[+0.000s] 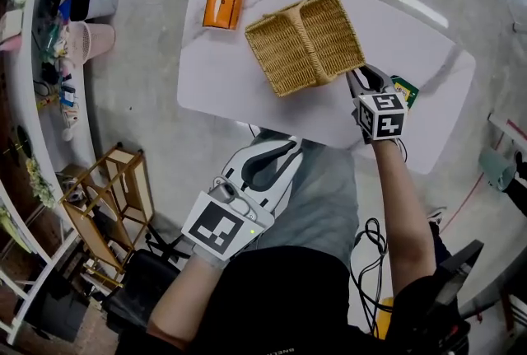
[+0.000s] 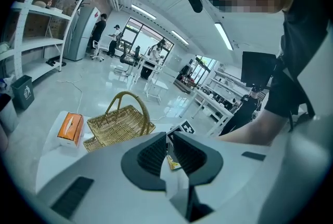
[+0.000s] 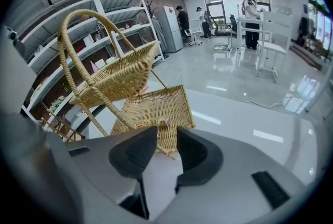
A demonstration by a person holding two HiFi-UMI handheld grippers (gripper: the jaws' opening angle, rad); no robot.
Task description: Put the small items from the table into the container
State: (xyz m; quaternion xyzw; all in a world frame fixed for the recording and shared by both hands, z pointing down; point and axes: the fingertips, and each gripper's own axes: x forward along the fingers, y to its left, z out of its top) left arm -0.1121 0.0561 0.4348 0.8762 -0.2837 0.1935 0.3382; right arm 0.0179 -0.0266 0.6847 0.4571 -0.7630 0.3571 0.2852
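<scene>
Right gripper view is showing the right gripper (image 3: 166, 132) with its 2 jaws standing moderately apart and nothing clamped; a thin strand of the wicker basket's (image 3: 156, 106) near edge is lying between the tips without being pressed. 2 small items (image 3: 156, 123) are sitting inside the near compartment. In the head view the right gripper (image 1: 363, 75) is touching the basket's (image 1: 280, 49) corner at its 10 o'clock, and a green and yellow packet (image 1: 405, 90) is lying just beside it at 3 o'clock on the white table (image 1: 214, 73). An orange tissue box (image 1: 224, 2) is resting at the basket's 10 o'clock. The left gripper (image 1: 284, 149) is hanging off the table at 6 o'clock, its jaws narrowly apart and empty.
</scene>
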